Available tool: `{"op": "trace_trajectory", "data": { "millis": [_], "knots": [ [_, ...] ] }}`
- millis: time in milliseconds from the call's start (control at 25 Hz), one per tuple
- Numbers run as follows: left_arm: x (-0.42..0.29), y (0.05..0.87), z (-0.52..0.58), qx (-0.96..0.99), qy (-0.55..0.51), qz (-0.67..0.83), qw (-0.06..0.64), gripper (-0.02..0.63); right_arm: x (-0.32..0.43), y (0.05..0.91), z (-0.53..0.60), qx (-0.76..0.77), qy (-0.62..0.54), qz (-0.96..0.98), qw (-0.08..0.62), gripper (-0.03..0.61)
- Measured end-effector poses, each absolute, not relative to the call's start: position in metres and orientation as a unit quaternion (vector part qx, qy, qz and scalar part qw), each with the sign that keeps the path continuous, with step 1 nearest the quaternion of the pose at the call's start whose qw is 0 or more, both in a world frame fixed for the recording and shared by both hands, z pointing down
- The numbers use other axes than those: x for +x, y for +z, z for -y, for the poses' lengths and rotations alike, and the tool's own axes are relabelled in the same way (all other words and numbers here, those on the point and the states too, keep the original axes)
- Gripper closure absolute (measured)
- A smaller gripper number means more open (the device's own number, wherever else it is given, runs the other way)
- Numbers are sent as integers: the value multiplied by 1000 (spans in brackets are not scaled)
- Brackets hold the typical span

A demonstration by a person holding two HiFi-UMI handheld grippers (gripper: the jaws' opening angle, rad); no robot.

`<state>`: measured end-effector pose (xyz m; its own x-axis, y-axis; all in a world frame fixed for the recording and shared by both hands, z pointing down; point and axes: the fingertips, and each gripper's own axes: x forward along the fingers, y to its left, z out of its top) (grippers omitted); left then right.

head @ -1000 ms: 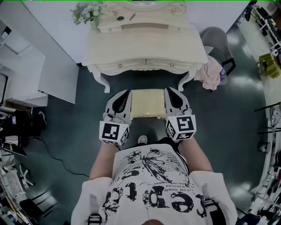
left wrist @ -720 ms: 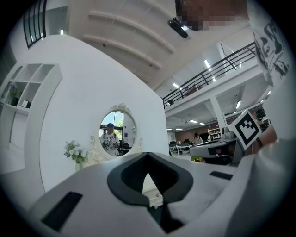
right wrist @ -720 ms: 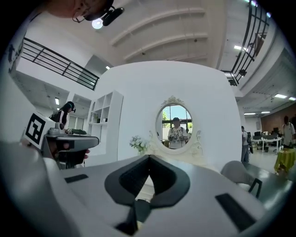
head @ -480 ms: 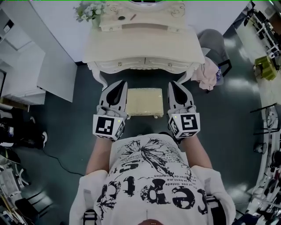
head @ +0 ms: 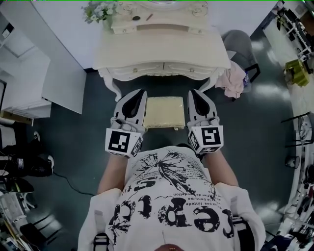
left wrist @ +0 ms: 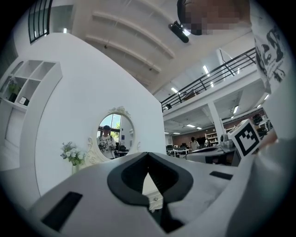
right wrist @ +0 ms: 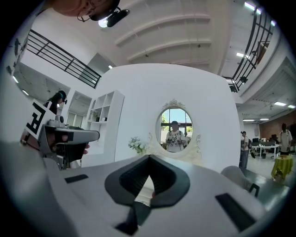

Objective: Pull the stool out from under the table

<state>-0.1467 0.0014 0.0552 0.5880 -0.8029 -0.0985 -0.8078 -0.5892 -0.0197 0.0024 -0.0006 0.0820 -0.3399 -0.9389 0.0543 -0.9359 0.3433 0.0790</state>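
Two grippers are in view, one on each side of the stool point(head: 164, 112). The left gripper point(head: 140, 94) lies along the stool's left edge and the right gripper point(head: 193, 93) along its right edge, both with tips pointing toward the table point(head: 162, 54).

Jaw state, left: in the left gripper view the jaws stand together with the tips meeting and nothing between them. Jaw state, right: in the right gripper view the jaws are likewise closed tip to tip and empty.

Contact: in the head view each gripper sits just beside a side edge of the stool. Whether either one touches it cannot be told.

Stool position: it stands upright between the grippers, cream top facing up, its near edge close to the person. A strip of dark floor shows between its far edge and the table front, ahead of the gripper tips.

Ahead of the tips, the table carries flowers point(head: 95, 12) at its far left corner. An oval mirror point(right wrist: 175, 129) stands at its back.

Right of the right gripper, and well apart from it, a grey chair point(head: 240, 41) stands by the table corner with a pink cloth point(head: 235, 81) draped on it. Left of the left gripper stands a white cabinet point(head: 61, 78).
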Motion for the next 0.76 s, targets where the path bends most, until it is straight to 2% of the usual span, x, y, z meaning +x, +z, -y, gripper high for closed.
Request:
{"op": "trace_trajectory", "data": {
  "millis": [760],
  "knots": [
    [-152, 62, 11, -893, 31, -448, 20, 597, -12, 80, 6, 571, -12, 819, 51, 563]
  ]
}}
